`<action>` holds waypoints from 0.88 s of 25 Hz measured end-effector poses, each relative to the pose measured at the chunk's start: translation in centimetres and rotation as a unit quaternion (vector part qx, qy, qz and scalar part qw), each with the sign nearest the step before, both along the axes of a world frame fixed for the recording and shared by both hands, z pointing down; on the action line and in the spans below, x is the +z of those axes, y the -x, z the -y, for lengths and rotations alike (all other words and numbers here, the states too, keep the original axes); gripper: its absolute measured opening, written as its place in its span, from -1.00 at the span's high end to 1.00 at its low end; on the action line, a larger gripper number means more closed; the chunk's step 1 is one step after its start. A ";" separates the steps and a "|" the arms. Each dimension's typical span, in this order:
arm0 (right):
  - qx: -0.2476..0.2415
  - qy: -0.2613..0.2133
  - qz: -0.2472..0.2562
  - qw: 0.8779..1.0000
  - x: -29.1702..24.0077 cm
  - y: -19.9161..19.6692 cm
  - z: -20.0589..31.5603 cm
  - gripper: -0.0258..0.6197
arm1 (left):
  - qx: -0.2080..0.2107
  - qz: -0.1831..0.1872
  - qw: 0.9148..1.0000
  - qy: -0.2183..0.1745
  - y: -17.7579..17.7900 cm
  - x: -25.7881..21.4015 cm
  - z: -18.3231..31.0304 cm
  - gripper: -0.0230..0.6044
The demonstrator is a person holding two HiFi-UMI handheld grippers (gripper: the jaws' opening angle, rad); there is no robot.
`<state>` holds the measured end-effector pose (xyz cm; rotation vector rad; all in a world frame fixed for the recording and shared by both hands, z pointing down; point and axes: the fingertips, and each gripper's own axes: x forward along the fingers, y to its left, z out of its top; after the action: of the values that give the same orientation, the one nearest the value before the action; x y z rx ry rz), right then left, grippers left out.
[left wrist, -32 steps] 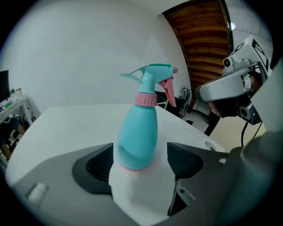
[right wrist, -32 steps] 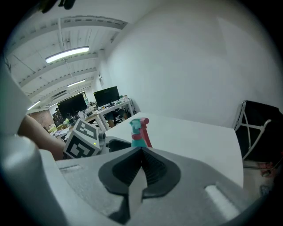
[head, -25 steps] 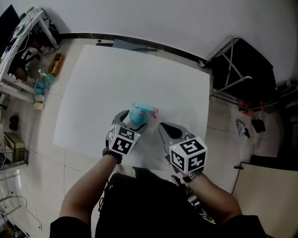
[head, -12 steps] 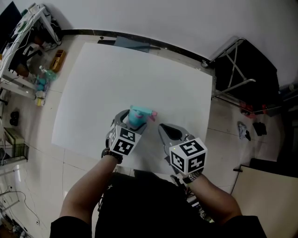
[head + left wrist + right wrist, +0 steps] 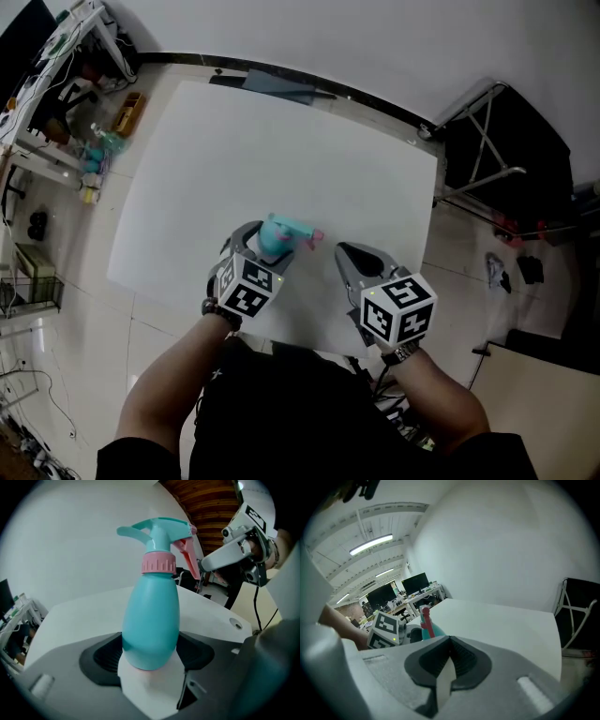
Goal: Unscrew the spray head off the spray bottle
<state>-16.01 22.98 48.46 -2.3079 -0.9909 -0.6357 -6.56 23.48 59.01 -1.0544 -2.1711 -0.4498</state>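
Spray bottle [image 5: 151,620] stands upright between the left gripper's [image 5: 150,654] jaws, which have just been closing and now pinch its belly, leaving the spray head [image 5: 161,536] free for the right gripper [image 5: 449,660], clenched empty nearby.

Looking steeply down: a big white worktop [image 5: 281,141] fills the middle, standing on a pale tiled floor [image 5: 75,319]. Along the far side runs a plain white wall [image 5: 394,37], with a dark skirting strip [image 5: 281,73] at its foot. Off to the right, a black folding stand [image 5: 516,131] with metal tubing sits just beside the worktop's corner. Top left, a cluttered rack [image 5: 56,56]. Farther off in the room, long ceiling lights [image 5: 370,544] glow over desks carrying dark monitors [image 5: 415,582].
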 end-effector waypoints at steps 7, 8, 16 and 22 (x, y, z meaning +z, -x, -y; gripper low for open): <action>0.006 0.035 -0.021 0.999 -3.7 0.6 -2.8 0.94 | 0.045 -0.060 0.997 0.007 -1.1 -1.3 0.3 -0.29; 0.004 0.039 -0.023 0.999 -4.2 0.5 -3.1 0.94 | 0.053 -0.069 0.996 0.007 -1.4 -1.5 0.3 -0.29; -0.037 0.050 -0.033 0.998 -7.3 -2.4 -2.6 0.65 | 0.121 -0.122 0.985 -0.002 -3.0 -2.2 1.2 -0.29; -0.125 0.026 -0.011 0.992 -7.7 -6.2 -0.3 0.37 | 0.167 -0.177 0.970 0.010 -4.4 -2.9 1.8 -0.29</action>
<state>-9.86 23.30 40.79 -2.5021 -0.7213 -0.6894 -2.20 21.66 56.08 -0.6934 -1.9772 -0.0754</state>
